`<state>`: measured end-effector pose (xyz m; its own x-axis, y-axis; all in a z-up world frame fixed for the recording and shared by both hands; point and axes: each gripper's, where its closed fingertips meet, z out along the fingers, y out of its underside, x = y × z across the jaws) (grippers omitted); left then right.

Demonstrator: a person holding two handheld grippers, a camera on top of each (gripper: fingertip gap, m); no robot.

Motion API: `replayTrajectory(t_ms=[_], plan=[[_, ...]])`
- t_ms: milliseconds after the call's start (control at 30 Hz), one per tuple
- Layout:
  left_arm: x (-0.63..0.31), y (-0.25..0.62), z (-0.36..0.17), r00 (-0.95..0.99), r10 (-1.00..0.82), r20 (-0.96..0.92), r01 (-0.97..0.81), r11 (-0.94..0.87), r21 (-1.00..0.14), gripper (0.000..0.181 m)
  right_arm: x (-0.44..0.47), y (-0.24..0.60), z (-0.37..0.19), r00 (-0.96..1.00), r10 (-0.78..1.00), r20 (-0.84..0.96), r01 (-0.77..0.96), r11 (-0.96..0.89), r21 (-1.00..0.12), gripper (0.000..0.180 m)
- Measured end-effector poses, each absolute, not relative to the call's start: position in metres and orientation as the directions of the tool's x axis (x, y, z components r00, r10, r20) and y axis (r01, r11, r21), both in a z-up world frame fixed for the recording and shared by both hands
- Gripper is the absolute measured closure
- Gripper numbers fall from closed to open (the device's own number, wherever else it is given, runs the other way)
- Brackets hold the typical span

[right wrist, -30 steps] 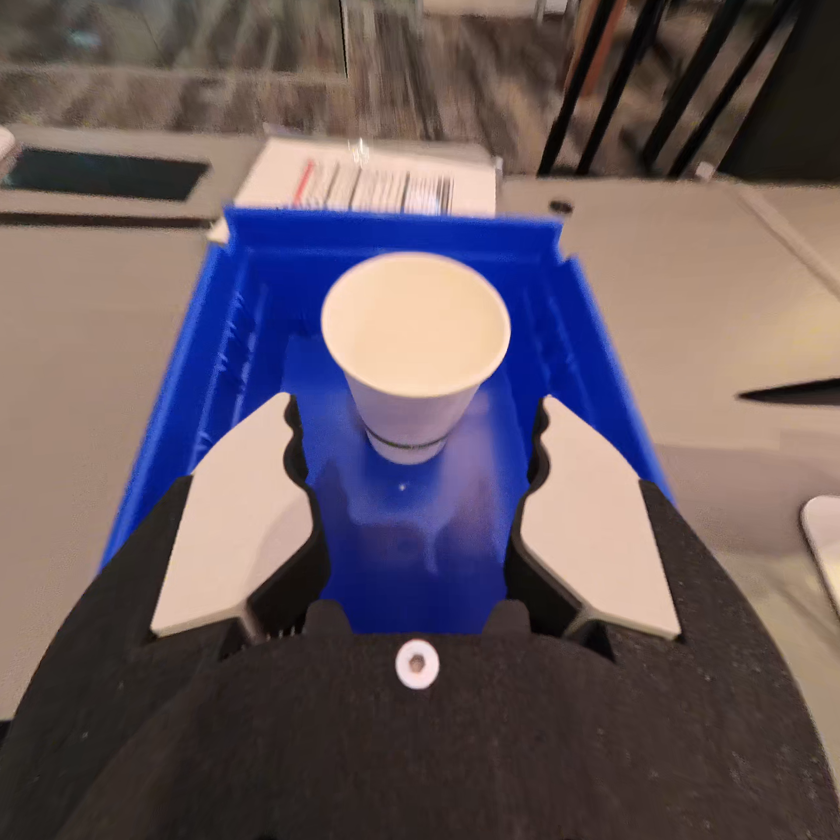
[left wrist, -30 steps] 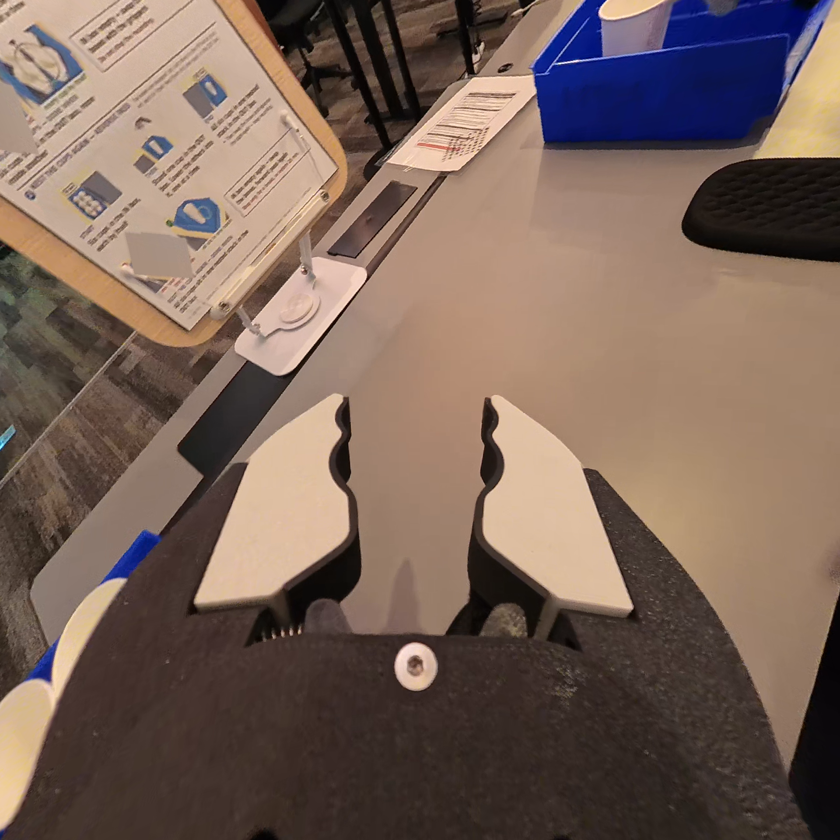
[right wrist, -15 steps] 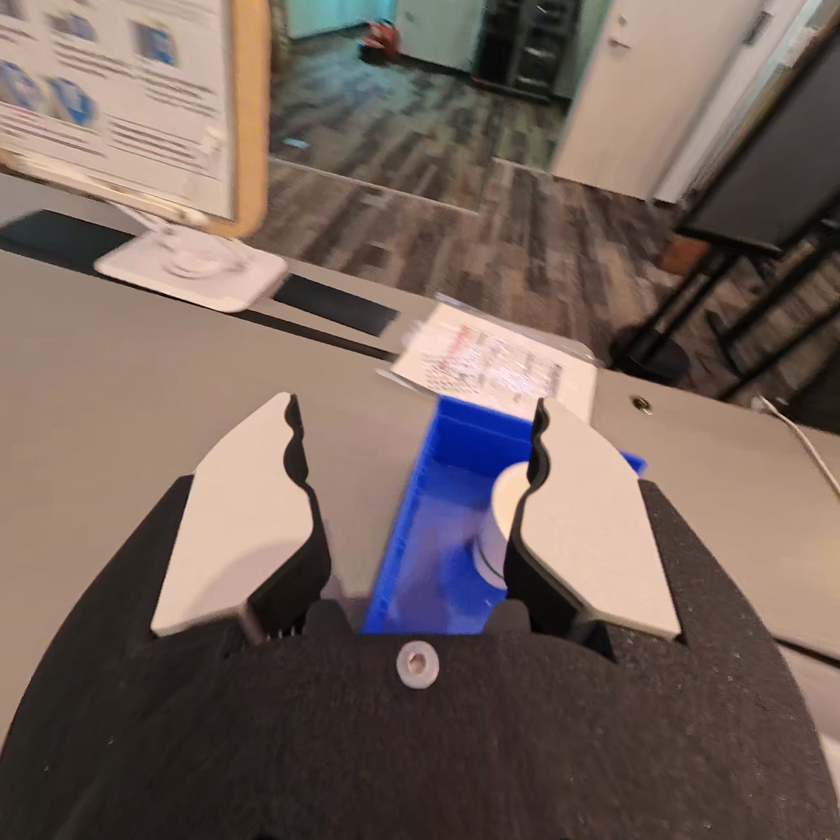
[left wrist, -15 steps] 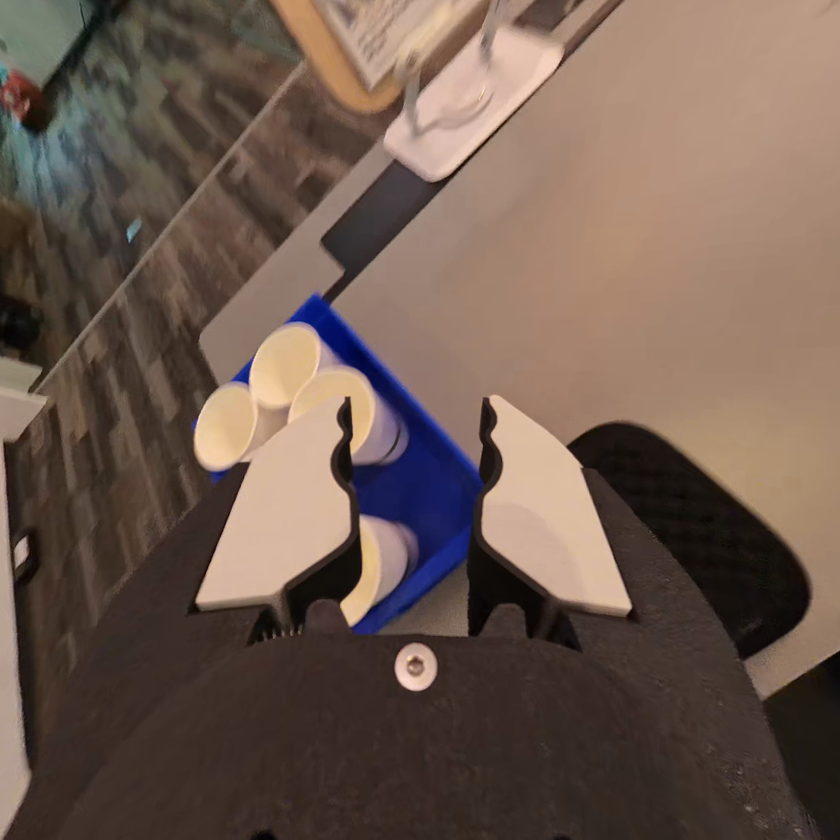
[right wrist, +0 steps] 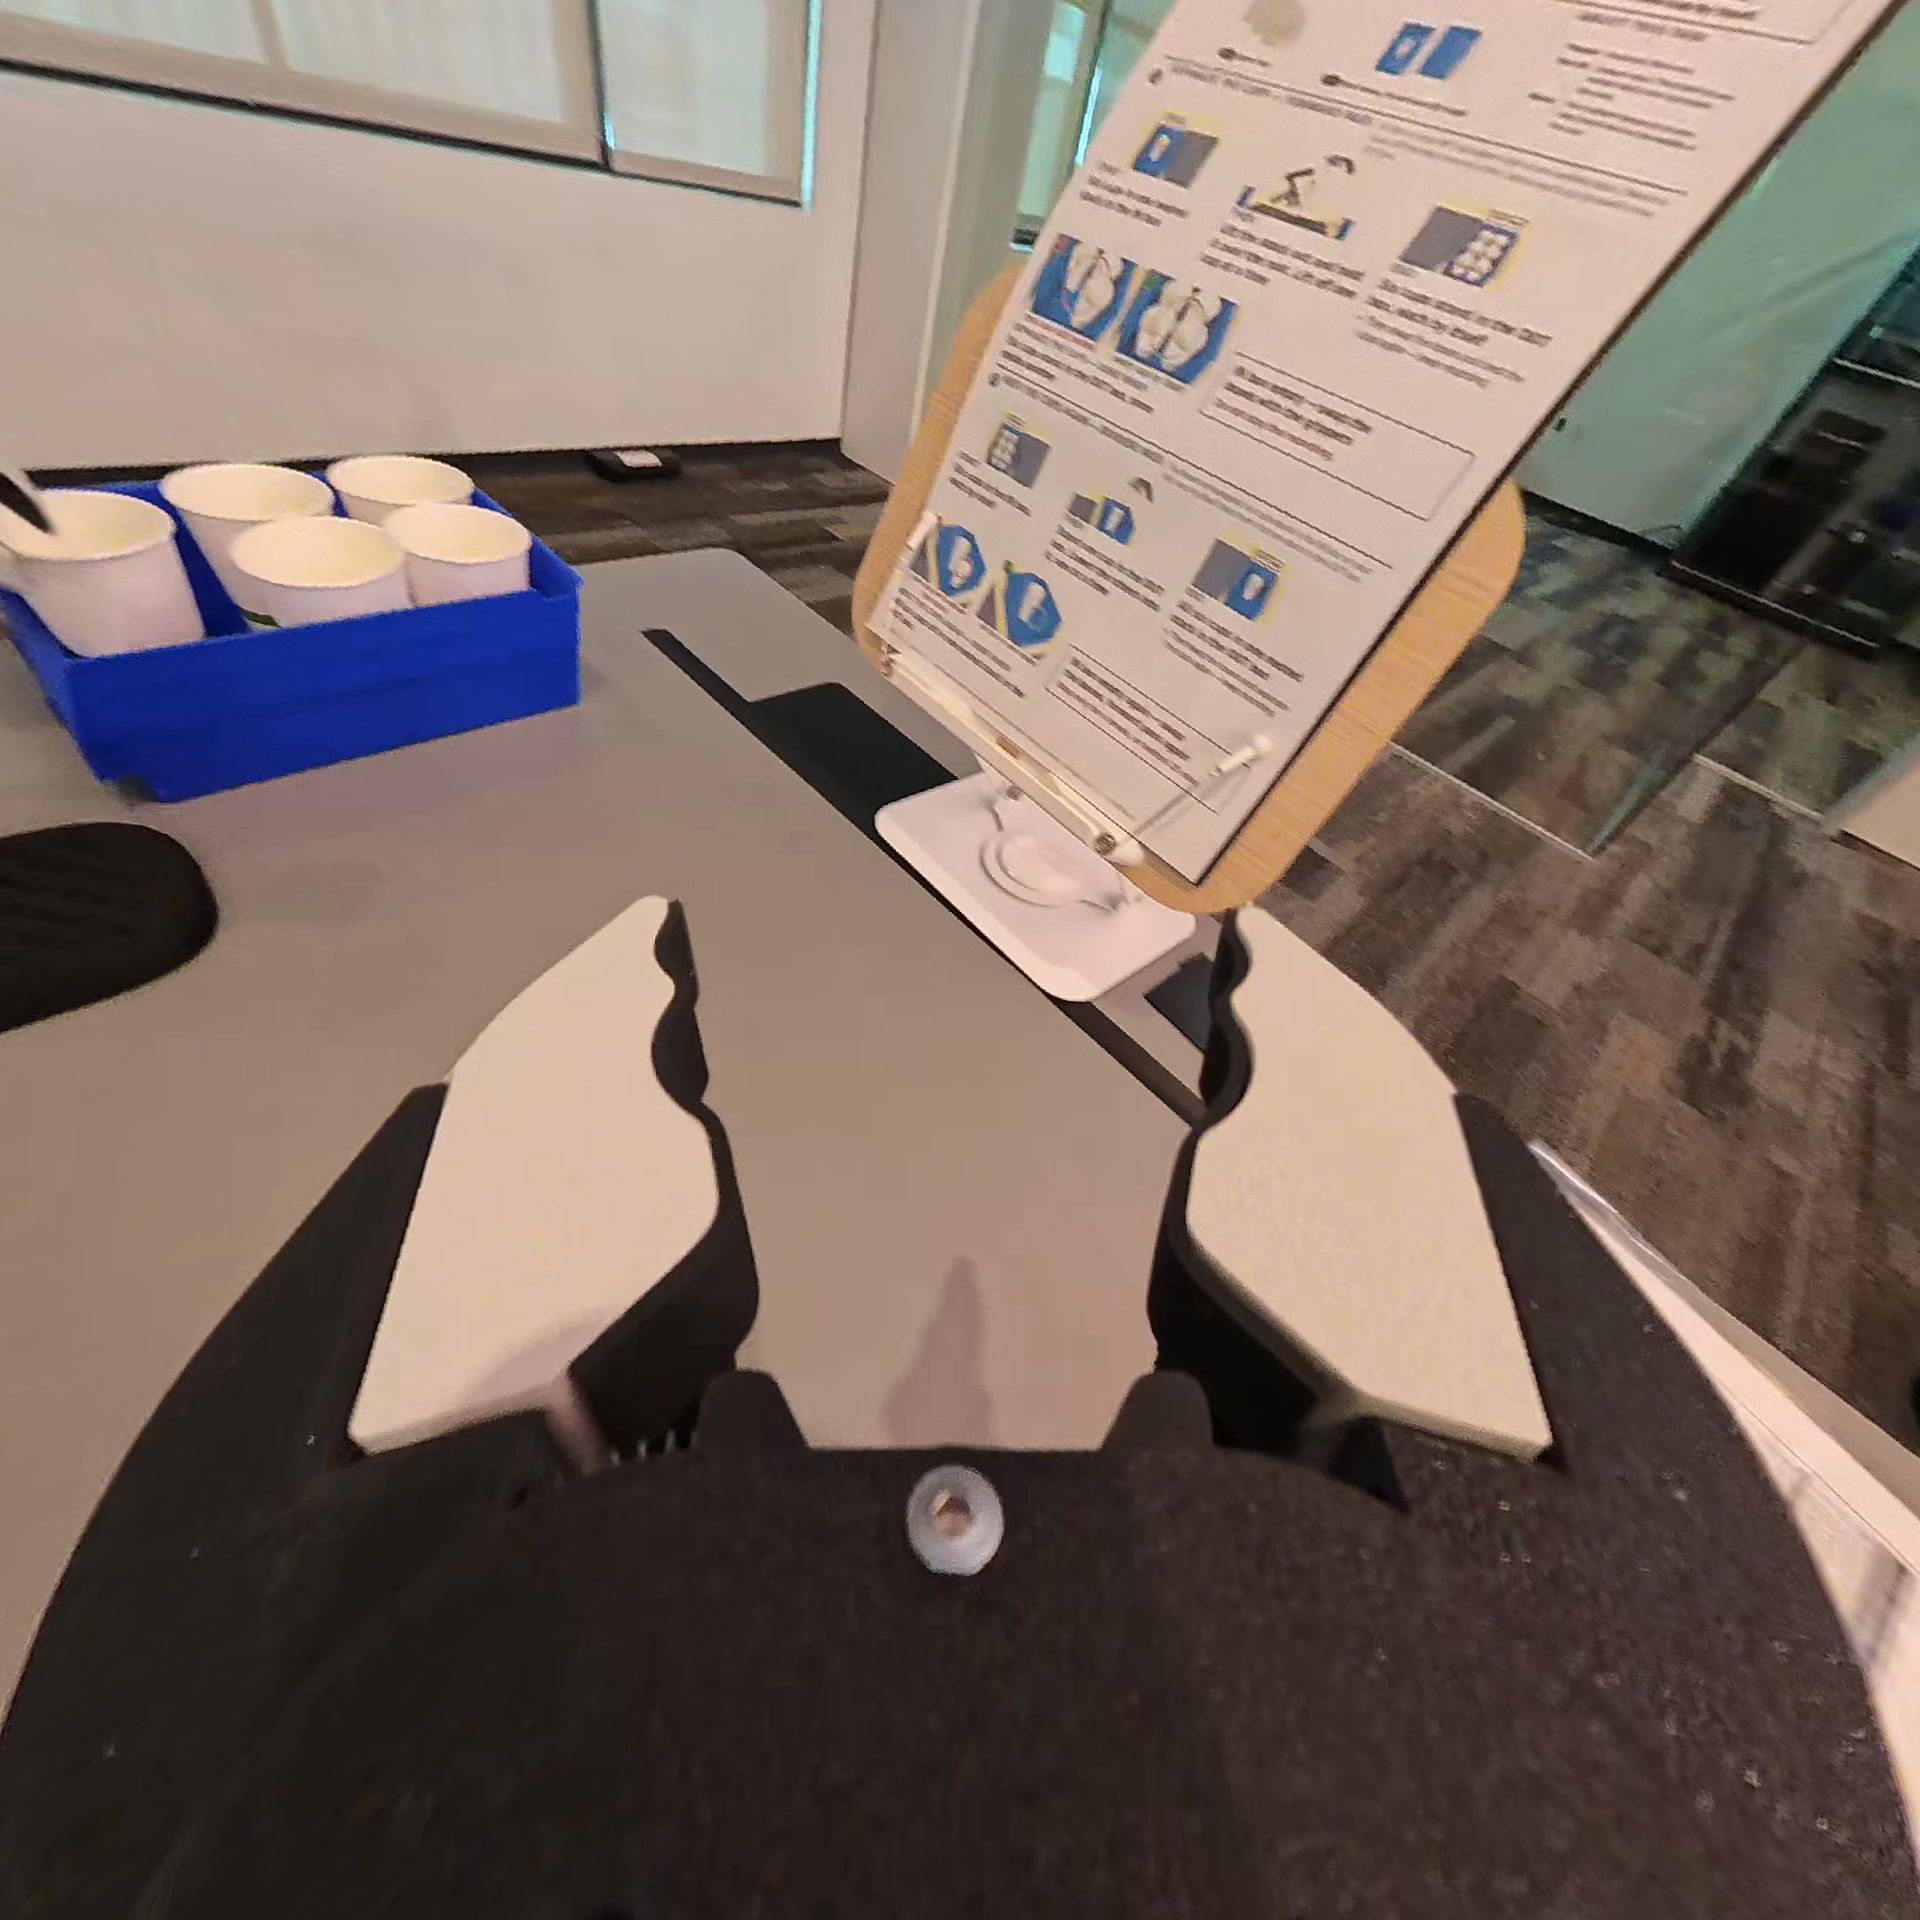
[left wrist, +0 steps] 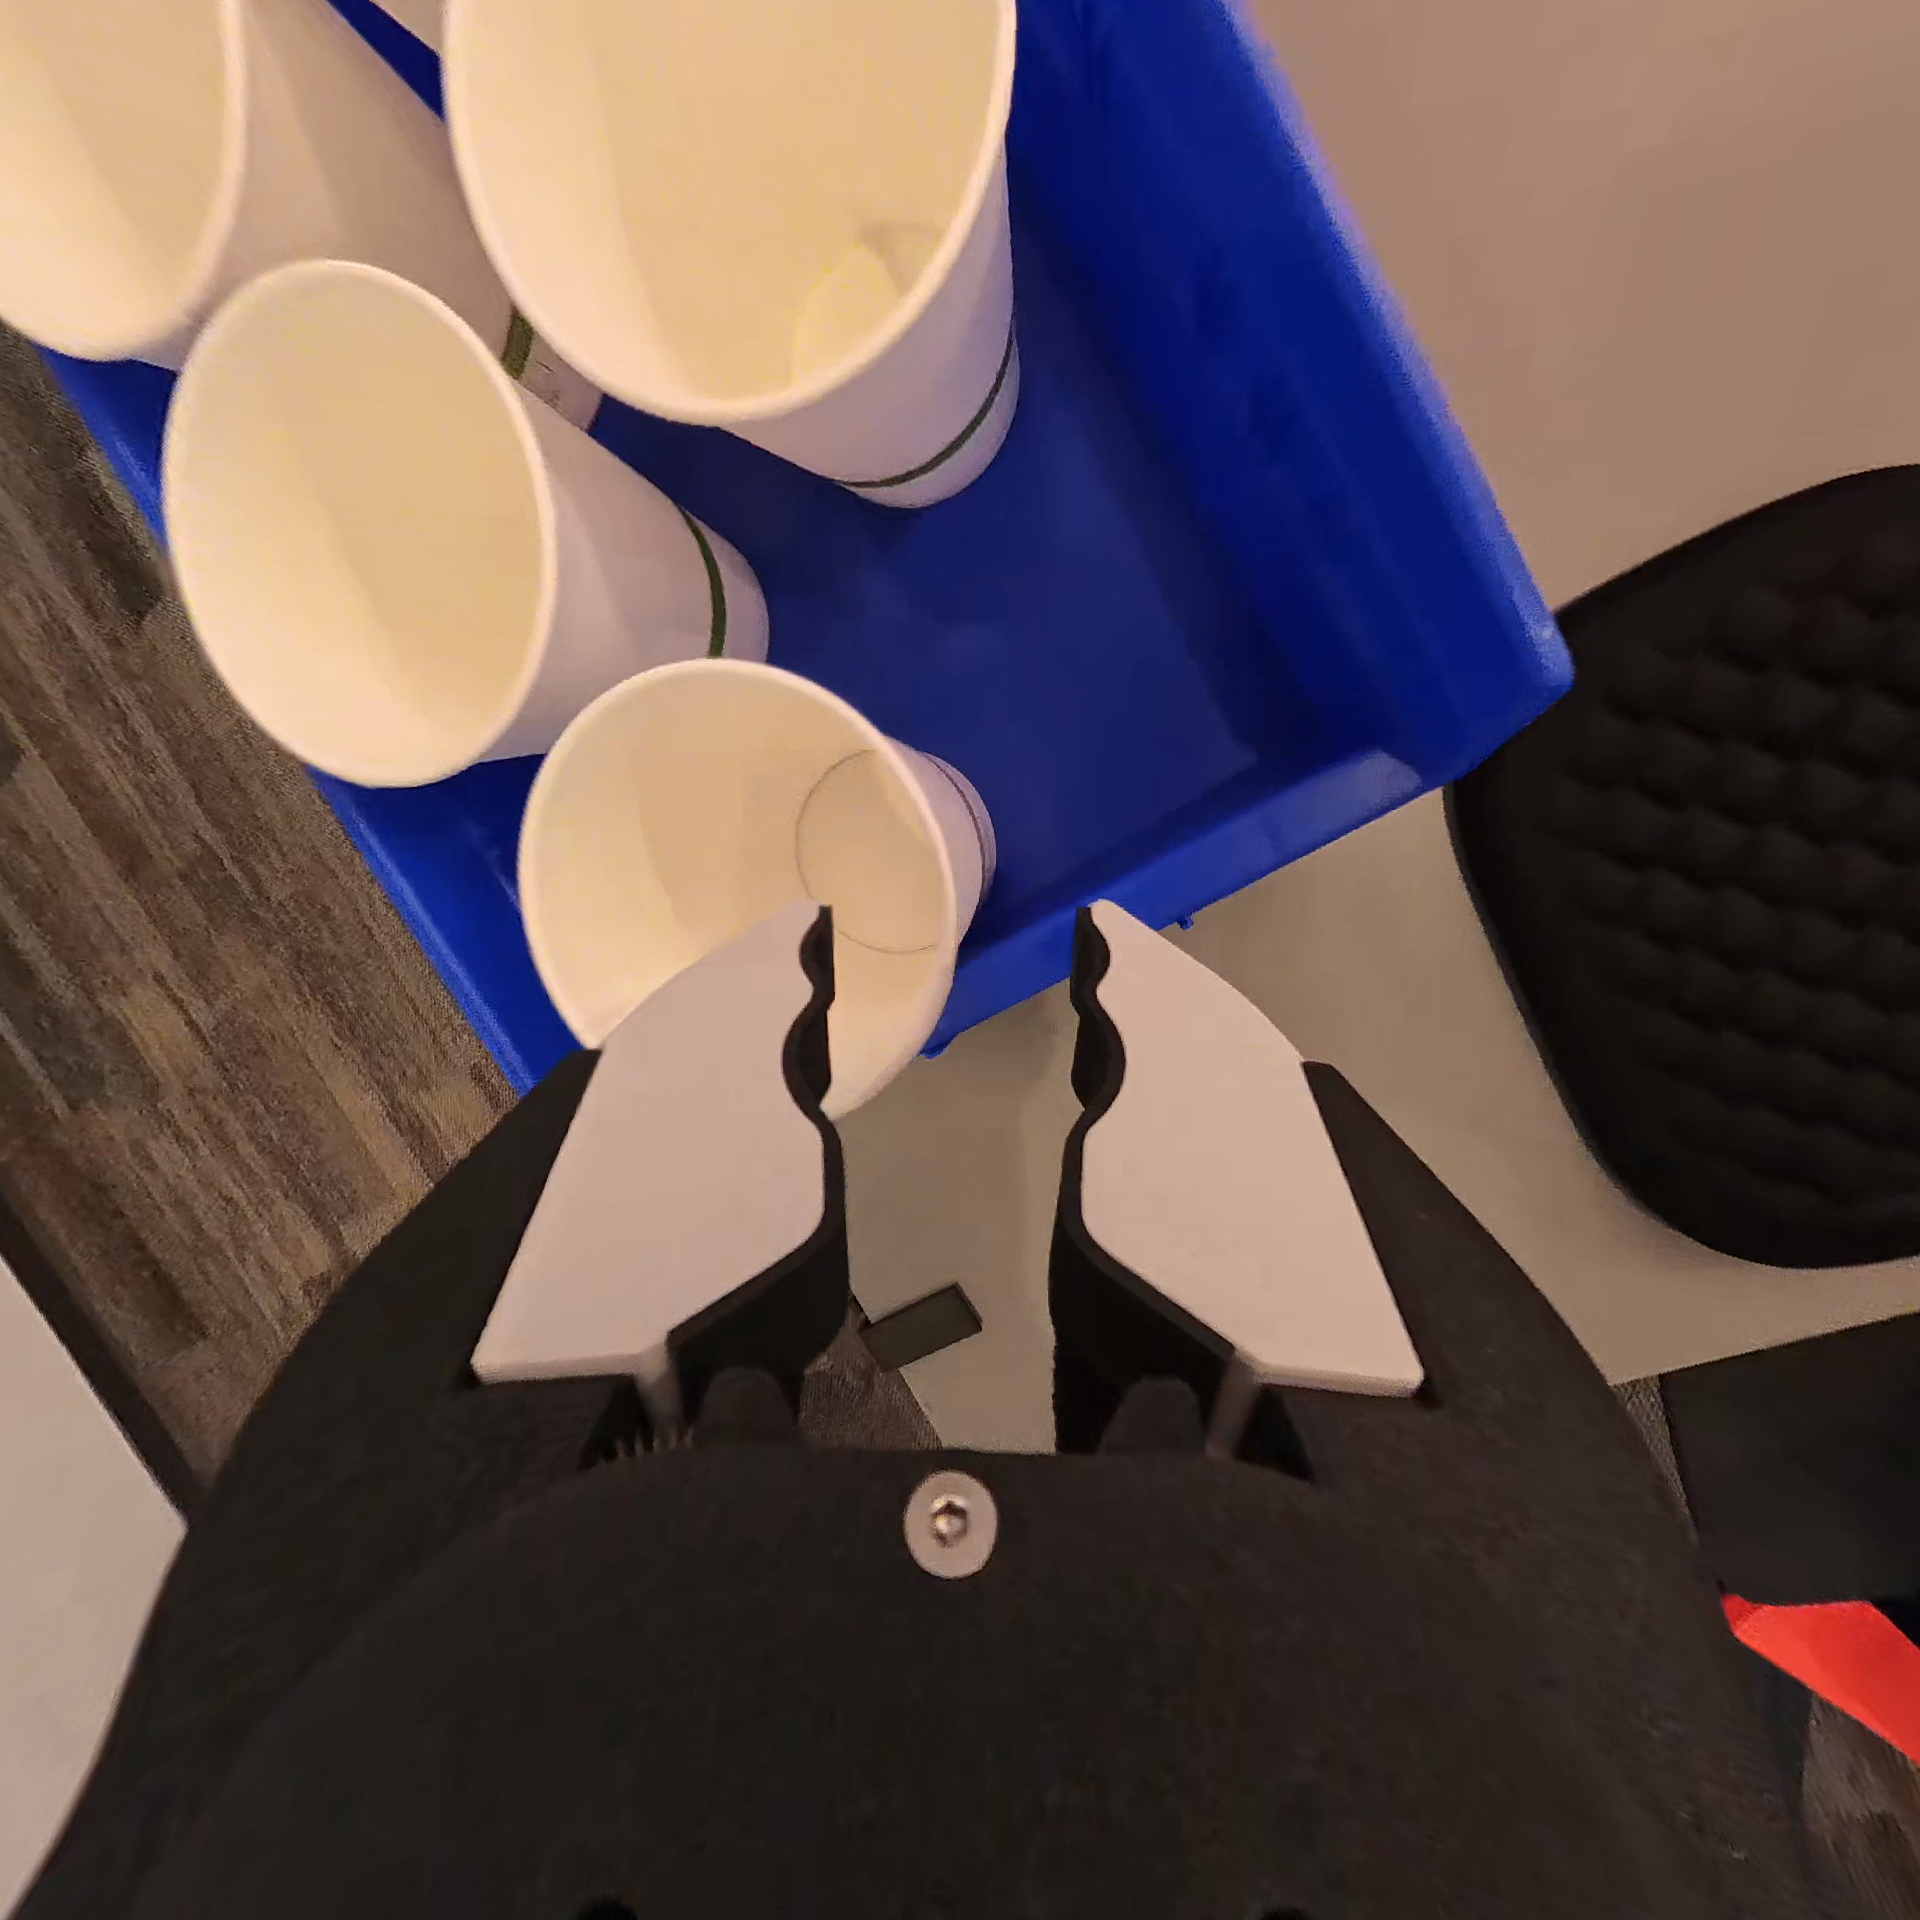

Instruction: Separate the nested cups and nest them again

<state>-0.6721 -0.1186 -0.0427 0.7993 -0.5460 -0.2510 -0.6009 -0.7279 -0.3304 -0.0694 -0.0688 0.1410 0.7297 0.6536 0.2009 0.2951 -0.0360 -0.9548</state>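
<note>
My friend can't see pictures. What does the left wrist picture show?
An open claw hovers over white paper cups standing in a blue bin on a grey table. A black pad lies beside the bin.

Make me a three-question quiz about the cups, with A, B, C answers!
1. Where do the cups stand?
A. in the blue bin
B. on the floor
C. on the black mat

2. What colour are the paper cups?
A. red
B. white
C. green

3. What is the left gripper holding?
A. a cup
B. a sheet of paper
C. nothing

Answers: 1 A, the bin's blue walls surround them. 2 B, every cup is white, with a thin dark line near its base. 3 C, its fingers stand apart with nothing between them.
</note>
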Motion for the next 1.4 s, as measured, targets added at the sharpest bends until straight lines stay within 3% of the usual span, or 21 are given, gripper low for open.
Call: replayTrajectory(t_ms=[200,700,1033,1233,1400], plan=[[-0.676,-0.113,-0.063,0.766,-0.575,-0.286,-0.635,-0.747,-0.198,0.142,-0.072,-0.063,0.12,0.706,0.688,0.167,0.311,-0.089,-0.946,0.087],[-0.682,-0.109,-0.075,0.787,-0.567,-0.243,-0.607,-0.781,-0.146,0.177,-0.054,-0.056,0.11,0.724,0.679,0.121,0.283,-0.133,-0.95,0.09],[-0.679,-0.124,-0.035,0.738,-0.609,-0.29,-0.661,-0.738,-0.132,0.181,-0.066,-0.051,0.094,0.701,0.701,0.13,0.334,-0.162,-0.928,0.09],[-0.629,-0.139,0.027,0.596,-0.747,-0.296,-0.799,-0.59,-0.12,0.181,-0.113,-0.067,0.094,0.568,0.801,0.187,0.391,-0.063,-0.918,0.094],[-0.52,-0.146,0.063,0.333,-0.909,-0.251,-0.942,-0.306,-0.139,0.181,-0.183,-0.111,0.113,0.311,0.935,0.17,0.259,0.089,-0.962,0.097]])
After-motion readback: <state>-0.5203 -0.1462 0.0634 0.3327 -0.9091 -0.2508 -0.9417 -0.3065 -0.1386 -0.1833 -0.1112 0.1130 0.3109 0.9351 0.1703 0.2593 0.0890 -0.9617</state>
